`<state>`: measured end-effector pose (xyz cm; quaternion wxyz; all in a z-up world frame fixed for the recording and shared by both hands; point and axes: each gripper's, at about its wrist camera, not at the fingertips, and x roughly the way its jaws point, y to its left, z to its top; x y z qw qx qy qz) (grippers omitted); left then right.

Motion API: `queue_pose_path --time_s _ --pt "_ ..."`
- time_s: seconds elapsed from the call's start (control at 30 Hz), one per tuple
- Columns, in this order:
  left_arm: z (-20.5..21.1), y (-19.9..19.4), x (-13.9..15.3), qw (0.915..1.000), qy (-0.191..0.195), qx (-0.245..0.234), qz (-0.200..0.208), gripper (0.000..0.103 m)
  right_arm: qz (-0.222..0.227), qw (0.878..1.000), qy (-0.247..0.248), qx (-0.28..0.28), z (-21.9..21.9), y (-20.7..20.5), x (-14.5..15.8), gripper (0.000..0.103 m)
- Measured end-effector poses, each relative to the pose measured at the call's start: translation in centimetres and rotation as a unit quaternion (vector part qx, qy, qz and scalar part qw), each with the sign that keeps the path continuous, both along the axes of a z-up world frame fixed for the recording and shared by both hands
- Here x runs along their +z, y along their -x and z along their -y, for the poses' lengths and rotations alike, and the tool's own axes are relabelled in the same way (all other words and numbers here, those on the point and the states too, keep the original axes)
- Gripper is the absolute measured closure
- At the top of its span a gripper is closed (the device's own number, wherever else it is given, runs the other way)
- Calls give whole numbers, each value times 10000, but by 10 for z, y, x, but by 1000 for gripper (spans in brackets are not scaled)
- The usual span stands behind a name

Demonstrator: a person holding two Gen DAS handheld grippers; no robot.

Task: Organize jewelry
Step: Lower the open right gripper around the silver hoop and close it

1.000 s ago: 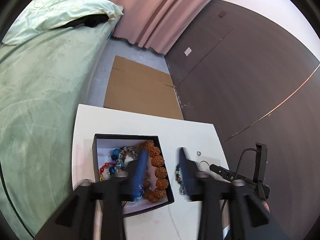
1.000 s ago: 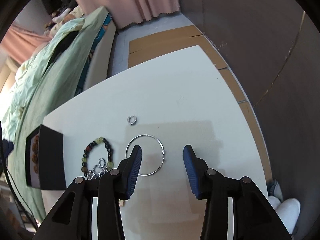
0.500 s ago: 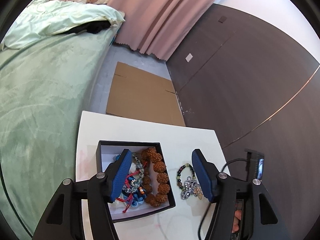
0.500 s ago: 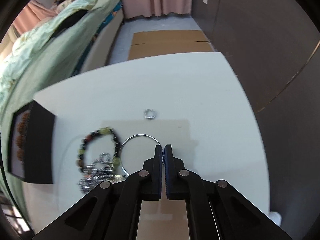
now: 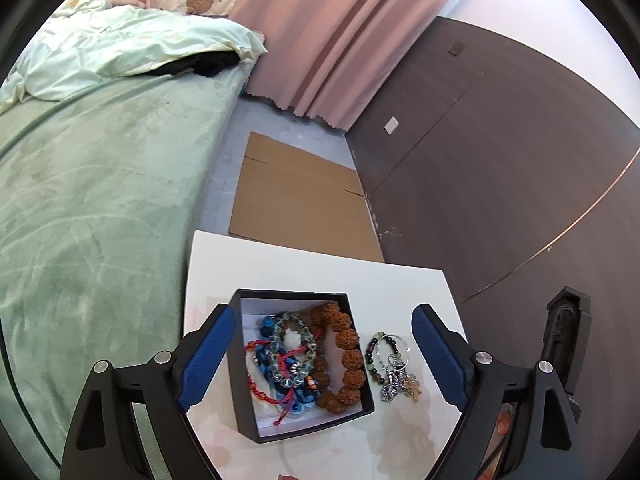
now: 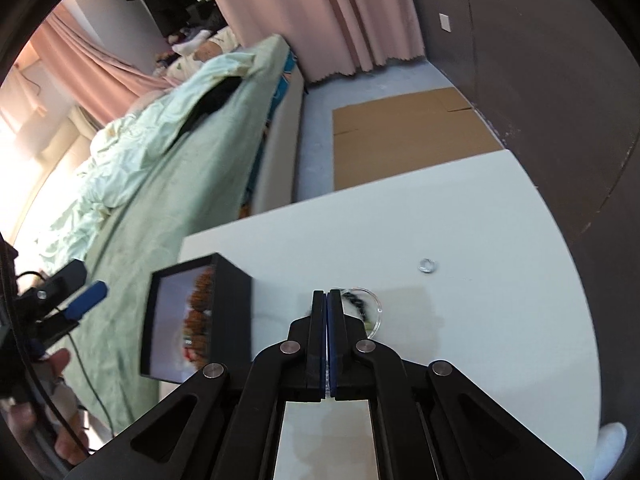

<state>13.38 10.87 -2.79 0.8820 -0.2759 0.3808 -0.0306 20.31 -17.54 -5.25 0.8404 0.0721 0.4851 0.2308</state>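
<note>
Left view: the left gripper (image 5: 322, 354), jaws just spreading wide and empty, hovers over the open black jewellery box (image 5: 298, 432) of bead bracelets on the white table (image 5: 320, 268). Right view: the right gripper (image 6: 327, 300) is pressed together on the thin silver wire hoop (image 6: 375, 310), beside that box (image 6: 232, 312)

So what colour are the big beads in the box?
Reddish brown big beads, clearest in the left wrist view.

A home bedroom: a bed (image 5: 100, 200) with rumpled green bedding, pink curtains (image 5: 340, 40) behind.
</note>
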Motion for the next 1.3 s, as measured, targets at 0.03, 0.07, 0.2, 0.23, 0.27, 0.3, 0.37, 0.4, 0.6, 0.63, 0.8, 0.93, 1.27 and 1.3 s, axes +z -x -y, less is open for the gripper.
queue_pose_path --time_s 0.03,0.07,0.2,0.23,0.27,0.3,0.37,0.4,0.6,0.63,0.8,0.93,1.27,1.3 --pt "-1 1 1 10000 -11 13 12 13 13 10000 -16 19 -4 2 3 101" --pt "-2 2 1 10000 -16 21 24 13 39 10000 36 44 -7 3 4 101" --pt "-4 5 2 10000 -17 20 26 12 -188 9994 292 8 -14 1 -8 98" --pt "-4 5 2 10000 -18 21 19 11 -272 9987 441 -38 -15 -2 -15 84" --pt "-4 5 2 10000 -11 18 16 10 -314 9977 586 -90 -15 -4 -20 71" --pt "-4 6 2 10000 2 10 21 9 -299 9971 686 -163 -13 -6 -24 48" --pt "-4 7 4 10000 3 -11 45 9 -263 9961 814 -210 -12 -11 -28 44" --pt "-4 7 4 10000 -2 -18 54 9 -287 9955 887 -191 -13 -13 -31 44" --pt "-6 5 3 10000 55 -1 37 8 -464 9914 1222 63 -23 -17 -50 44" --pt "-7 5 3 10000 68 12 39 9 -445 9901 1328 114 -26 -17 -52 44" --pt "-9 1 4 9999 117 57 64 9 -368 9845 1688 298 -43 -15 -59 44" --pt "-12 -2 3 9998 142 94 50 8 -194 9786 2003 427 -53 -12 -60 44" --pt "-16 -4 2 9998 198 95 13 8 -227 9804 1886 523 -47 -15 -57 52" --pt "-16 -4 2 9998 202 93 15 9 -245 9809 1858 529 -45 -15 -57 52"
